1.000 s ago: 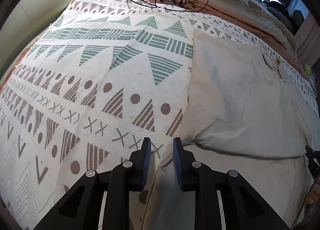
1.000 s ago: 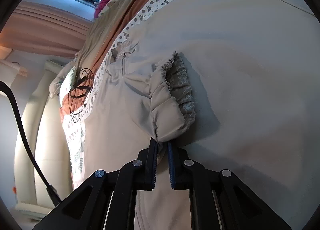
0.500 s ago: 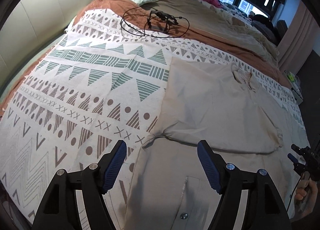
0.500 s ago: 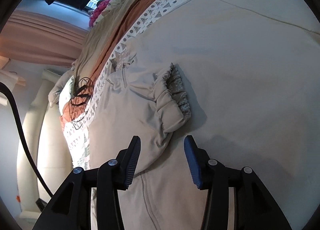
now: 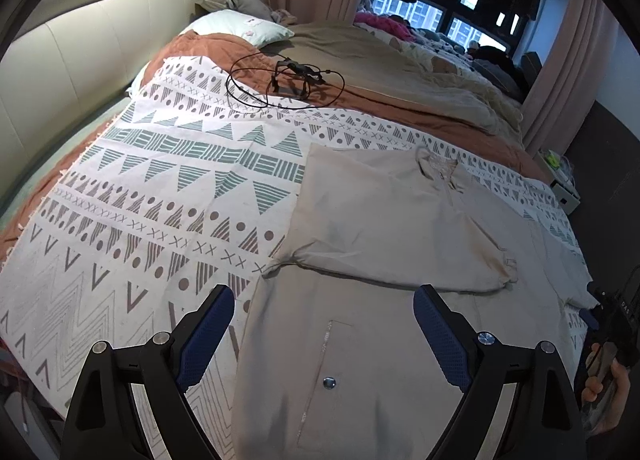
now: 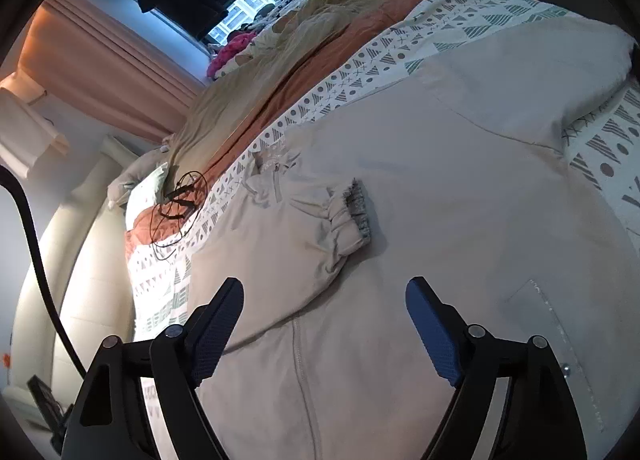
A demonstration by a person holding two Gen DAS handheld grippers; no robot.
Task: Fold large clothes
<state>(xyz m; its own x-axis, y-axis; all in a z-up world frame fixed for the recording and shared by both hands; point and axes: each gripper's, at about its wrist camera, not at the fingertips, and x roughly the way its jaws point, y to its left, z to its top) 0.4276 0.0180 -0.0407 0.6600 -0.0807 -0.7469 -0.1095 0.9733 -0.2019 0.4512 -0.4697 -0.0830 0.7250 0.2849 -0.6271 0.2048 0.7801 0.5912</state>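
No brand or readable label shows anywhere on the jacket; some pale marks on the black body of the other tool at the right edge of the left view are too small to make out. The jacket is a pale beige garment of smooth, lightly creased cloth, lying flat on the patterned blanket that covers the bed. One sleeve is folded across the chest, and its gathered elastic cuff shows a grey speckled lining. A zip seam runs down the front, and a stitched pocket outline carries a small metal snap.

The blanket is white, woven-looking, printed with teal striped triangles, brown dots, crosses and zigzags. Beyond it lie a rust-brown cover and a tan sheet, with a white pillow against the padded cream headboard. A coil of black cable rests on the rust cover.

The left gripper hovers over the jacket's lower part with its blue-padded fingers spread wide, holding nothing. The right gripper is likewise spread wide and free, above the body just below the folded sleeve. The jacket's hem is cut off by the frame in both views, and the person's hand is only partly visible.
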